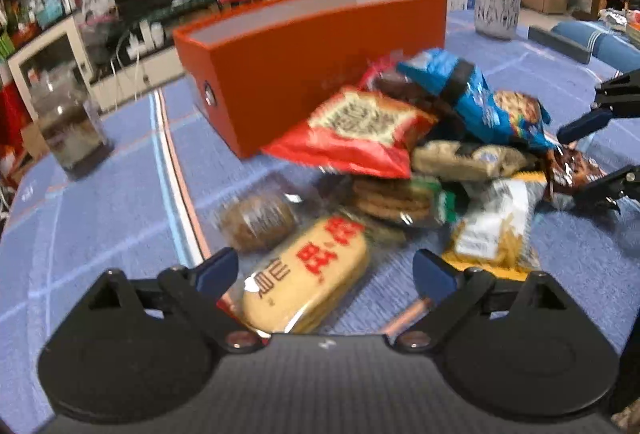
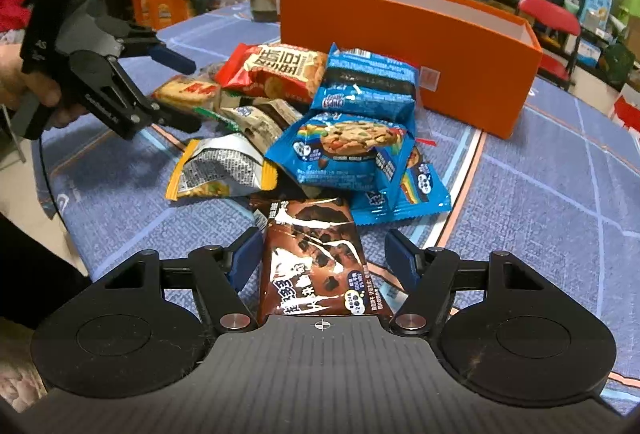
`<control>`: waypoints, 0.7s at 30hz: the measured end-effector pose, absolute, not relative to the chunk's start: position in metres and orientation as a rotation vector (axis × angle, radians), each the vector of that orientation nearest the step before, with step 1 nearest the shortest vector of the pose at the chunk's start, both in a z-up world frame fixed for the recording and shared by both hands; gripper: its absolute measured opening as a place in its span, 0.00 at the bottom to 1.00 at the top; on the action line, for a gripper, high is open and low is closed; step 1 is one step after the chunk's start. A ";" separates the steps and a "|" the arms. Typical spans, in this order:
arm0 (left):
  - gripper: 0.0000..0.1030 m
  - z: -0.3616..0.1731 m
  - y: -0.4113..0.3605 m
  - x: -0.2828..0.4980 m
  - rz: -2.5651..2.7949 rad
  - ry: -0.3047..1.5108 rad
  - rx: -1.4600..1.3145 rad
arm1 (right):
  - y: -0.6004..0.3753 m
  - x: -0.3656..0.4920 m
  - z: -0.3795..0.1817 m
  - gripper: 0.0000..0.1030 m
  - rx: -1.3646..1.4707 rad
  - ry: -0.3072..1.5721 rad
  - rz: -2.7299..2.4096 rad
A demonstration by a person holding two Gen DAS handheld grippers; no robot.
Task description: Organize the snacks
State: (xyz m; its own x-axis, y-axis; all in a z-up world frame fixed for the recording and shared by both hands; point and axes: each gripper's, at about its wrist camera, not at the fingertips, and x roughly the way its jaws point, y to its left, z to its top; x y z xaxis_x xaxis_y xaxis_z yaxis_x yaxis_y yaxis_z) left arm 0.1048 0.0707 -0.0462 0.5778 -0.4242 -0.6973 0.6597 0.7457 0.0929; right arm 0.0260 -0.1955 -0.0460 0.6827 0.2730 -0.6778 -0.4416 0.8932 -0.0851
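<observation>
A pile of snack packets (image 1: pixel 420 153) lies on the blue tablecloth in front of an open orange box (image 1: pixel 312 45), which also shows in the right wrist view (image 2: pixel 420 45). My left gripper (image 1: pixel 326 270) is open, its fingers either side of a tan cracker pack (image 1: pixel 308 278) with red characters. My right gripper (image 2: pixel 324 260) is open around a brown chocolate cookie packet (image 2: pixel 316 258). Blue cookie packets (image 2: pixel 348 149), a red packet (image 2: pixel 276 69) and a yellow-edged silver packet (image 2: pixel 220 169) lie in the pile. The left gripper also shows in the right wrist view (image 2: pixel 180 93).
A glass jar (image 1: pixel 68 129) with dark contents stands at the table's left. A patterned cup (image 1: pixel 498 9) stands behind the box. A red chair (image 2: pixel 548 17), a TV and cluttered shelves lie beyond the table.
</observation>
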 end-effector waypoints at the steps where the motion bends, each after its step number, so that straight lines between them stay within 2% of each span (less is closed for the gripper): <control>1: 0.91 -0.046 0.070 0.100 -0.655 0.716 0.360 | -0.194 0.025 -0.046 0.55 -0.257 0.714 0.409; 5: 0.91 -0.042 0.066 0.076 -0.651 0.752 0.376 | -0.191 0.023 -0.045 0.54 -0.272 0.710 0.413; 10: 0.91 -0.031 0.065 0.056 -0.695 0.827 0.266 | -0.188 0.023 -0.046 0.47 -0.277 0.726 0.407; 15: 0.92 -0.027 0.060 0.051 -0.650 0.778 0.311 | -0.185 0.025 -0.050 0.47 -0.293 0.731 0.400; 21: 0.92 -0.033 0.068 0.069 -0.540 0.847 0.188 | -0.186 0.031 -0.053 0.47 -0.282 0.740 0.402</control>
